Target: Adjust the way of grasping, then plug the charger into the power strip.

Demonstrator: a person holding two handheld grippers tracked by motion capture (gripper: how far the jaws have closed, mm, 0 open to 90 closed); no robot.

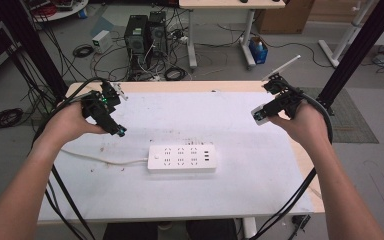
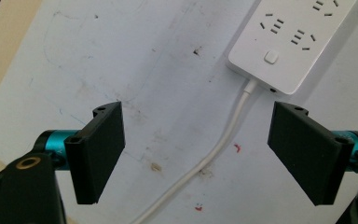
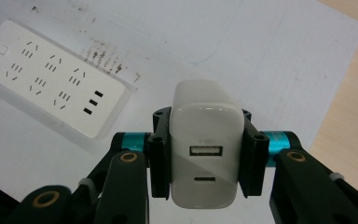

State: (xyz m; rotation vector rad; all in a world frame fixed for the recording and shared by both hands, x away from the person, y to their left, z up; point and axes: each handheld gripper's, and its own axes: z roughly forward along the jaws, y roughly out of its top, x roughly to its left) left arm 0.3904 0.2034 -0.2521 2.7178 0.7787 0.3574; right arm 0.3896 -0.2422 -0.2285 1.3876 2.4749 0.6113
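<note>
Right claw (image 3: 207,154) clenched on white USB charger (image 3: 205,140); left claw (image 2: 200,154) released above power strip cable (image 2: 223,135), probably not touching.

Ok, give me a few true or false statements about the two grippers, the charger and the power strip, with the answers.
1. The right gripper is clamped on a white charger. True.
2. The left gripper holds the cord. False: its jaws stand open, with nothing between them.
3. The charger is plugged into the power strip. False: it is held apart from the strip.
4. The power strip lies flat on the table. True.
</note>
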